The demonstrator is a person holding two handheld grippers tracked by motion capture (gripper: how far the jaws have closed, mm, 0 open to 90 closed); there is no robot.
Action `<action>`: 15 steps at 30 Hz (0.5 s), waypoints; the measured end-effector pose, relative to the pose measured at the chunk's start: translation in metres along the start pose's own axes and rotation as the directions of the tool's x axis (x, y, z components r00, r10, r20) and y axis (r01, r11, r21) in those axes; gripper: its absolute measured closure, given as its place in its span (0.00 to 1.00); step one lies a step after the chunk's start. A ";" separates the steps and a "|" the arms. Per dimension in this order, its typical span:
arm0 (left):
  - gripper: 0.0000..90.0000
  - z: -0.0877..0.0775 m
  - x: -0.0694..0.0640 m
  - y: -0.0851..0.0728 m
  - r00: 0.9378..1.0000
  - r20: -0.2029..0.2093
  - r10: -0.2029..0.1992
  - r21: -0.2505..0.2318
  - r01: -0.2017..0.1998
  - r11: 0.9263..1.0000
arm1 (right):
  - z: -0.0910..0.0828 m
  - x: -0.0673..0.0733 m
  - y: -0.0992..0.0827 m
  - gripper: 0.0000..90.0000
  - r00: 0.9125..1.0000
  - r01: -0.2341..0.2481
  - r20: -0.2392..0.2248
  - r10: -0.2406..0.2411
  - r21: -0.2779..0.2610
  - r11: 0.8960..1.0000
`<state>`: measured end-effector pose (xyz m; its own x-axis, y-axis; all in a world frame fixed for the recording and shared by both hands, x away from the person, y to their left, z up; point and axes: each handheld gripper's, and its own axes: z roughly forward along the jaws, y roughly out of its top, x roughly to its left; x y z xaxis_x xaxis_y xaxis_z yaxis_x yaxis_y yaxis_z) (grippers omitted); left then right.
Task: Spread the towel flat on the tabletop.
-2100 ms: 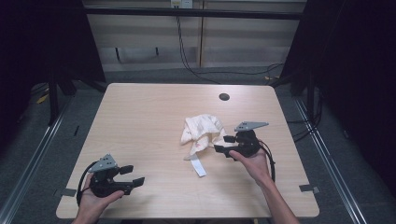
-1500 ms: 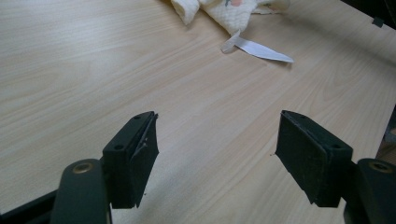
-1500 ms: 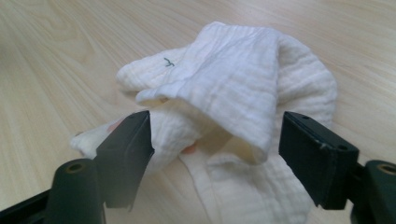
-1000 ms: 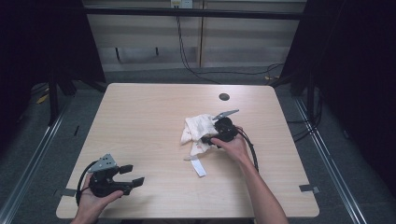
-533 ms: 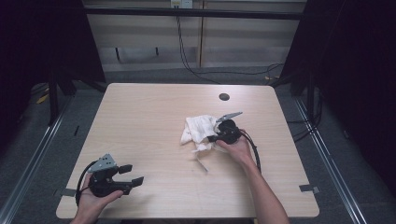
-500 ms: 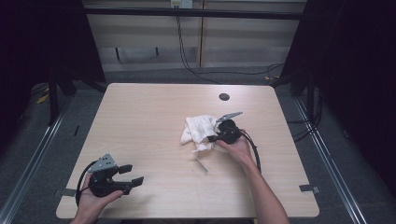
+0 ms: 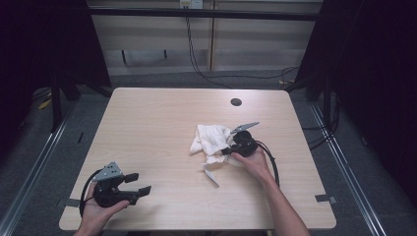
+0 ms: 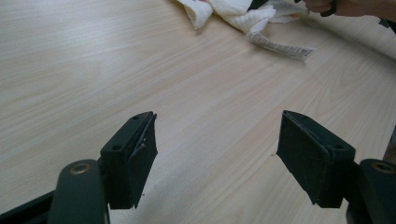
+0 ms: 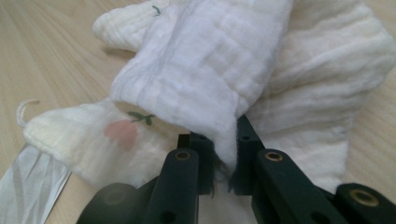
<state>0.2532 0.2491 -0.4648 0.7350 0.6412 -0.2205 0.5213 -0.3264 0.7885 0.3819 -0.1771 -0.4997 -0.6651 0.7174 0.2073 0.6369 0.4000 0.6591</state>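
Observation:
A crumpled white cloth (image 7: 211, 139) lies right of the table's middle, with a long white label (image 7: 211, 176) trailing toward the front. My right gripper (image 7: 230, 148) presses into the cloth's right side. In the right gripper view its jaws are shut on a fold of the cloth (image 9: 205, 84). A small pink and green print (image 9: 122, 130) shows on the layer beneath. My left gripper (image 7: 139, 184) rests at the table's front left corner, open, far from the cloth. In the left gripper view its black pads (image 8: 135, 154) stand wide apart over bare wood, the cloth (image 8: 233, 14) far ahead.
A round dark hole (image 7: 236, 102) sits in the wooden table (image 7: 147, 128) near its back right. Black cables trail from both grippers. Metal rails run along the floor on either side, and dark curtains flank the table.
My right gripper moved left from beside the cloth into it and shut on a fold. The cloth has bunched and lifted slightly. The left gripper has stayed still.

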 end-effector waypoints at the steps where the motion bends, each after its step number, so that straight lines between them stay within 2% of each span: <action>1: 0.31 0.000 0.000 0.000 1.000 -0.002 0.003 0.005 -0.003 1.000 | -0.001 0.001 -0.001 0.92 1.000 0.004 -0.005 -0.004 0.000 1.000; 8: 0.31 0.000 0.000 0.000 1.000 -0.004 0.004 0.007 -0.004 1.000 | -0.009 0.009 -0.013 0.92 1.000 0.010 -0.026 -0.010 -0.004 1.000; 15: 0.31 0.002 0.000 0.000 1.000 0.013 -0.004 0.012 0.004 1.000 | -0.014 0.021 -0.025 0.92 0.999 0.002 -0.050 -0.003 -0.013 1.000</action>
<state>0.2541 0.2478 -0.4659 0.7386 0.6332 -0.2316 0.5296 -0.3324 0.7804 0.3462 -0.1802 -0.5019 -0.6857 0.6869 0.2409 0.6299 0.3941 0.6692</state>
